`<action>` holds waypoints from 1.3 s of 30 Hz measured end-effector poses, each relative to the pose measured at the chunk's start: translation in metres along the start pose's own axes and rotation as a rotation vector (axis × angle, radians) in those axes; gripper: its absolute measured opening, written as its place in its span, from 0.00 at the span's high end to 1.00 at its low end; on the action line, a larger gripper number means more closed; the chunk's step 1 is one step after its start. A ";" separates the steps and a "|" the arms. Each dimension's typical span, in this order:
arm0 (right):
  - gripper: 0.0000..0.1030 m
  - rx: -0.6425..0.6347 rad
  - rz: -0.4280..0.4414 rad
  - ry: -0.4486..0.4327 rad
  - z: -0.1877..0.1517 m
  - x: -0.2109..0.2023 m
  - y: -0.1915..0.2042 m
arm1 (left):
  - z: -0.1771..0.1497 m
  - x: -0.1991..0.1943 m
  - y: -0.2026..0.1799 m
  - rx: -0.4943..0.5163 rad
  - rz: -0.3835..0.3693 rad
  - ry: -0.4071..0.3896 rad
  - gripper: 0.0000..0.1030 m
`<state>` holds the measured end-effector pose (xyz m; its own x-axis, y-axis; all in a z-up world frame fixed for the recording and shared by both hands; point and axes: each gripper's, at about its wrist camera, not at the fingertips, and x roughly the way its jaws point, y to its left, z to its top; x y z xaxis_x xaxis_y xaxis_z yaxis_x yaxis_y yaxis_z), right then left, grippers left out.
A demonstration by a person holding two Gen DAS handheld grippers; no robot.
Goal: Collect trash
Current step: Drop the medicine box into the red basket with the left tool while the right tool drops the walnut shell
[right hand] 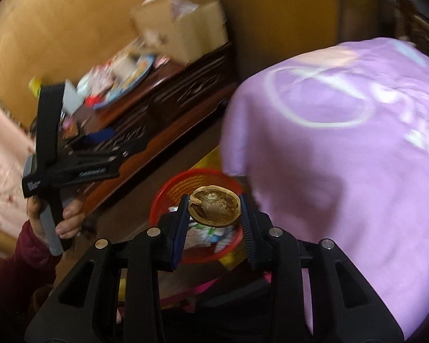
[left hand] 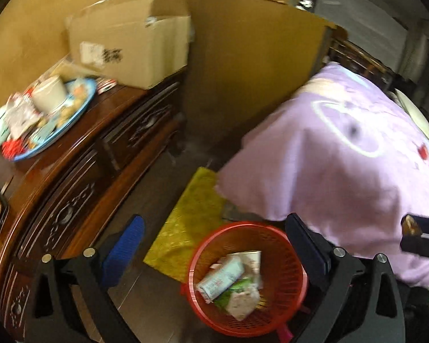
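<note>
A red mesh basket (left hand: 289, 260) stands on the floor with several paper and plastic wrappers (left hand: 228, 277) inside. My left gripper (left hand: 214, 245) hangs over it, jaws wide open and nothing between them. My right gripper (right hand: 214, 214) is shut on a brown half walnut shell (right hand: 214, 205), held above the basket (right hand: 168, 191) on its near side. In the left wrist view that shell (left hand: 411, 225) and the right gripper's tip show at the right edge. A hand (right hand: 68, 217) in a dark red sleeve grips the left gripper's handle.
A carved dark wooden cabinet (left hand: 80, 154) runs along the left, carrying a blue plate (left hand: 80, 108) of clutter and an open cardboard box (left hand: 134, 45). A purple blanket (left hand: 343, 157) overhangs on the right. A yellow mat (left hand: 191, 208) lies beyond the basket.
</note>
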<state>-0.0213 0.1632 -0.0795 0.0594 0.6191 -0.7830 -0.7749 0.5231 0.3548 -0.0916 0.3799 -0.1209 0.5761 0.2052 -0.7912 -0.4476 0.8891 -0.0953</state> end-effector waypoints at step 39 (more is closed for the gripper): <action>0.35 0.200 -0.248 -0.576 -0.093 -0.229 -0.079 | 0.001 -0.143 -0.220 0.454 -0.174 -0.287 0.06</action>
<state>-0.0317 -0.0746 0.0245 0.5917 0.6513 -0.4750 -0.5660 0.7552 0.3306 -0.0748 0.1548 0.0140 0.8064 0.0863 -0.5850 -0.0267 0.9936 0.1097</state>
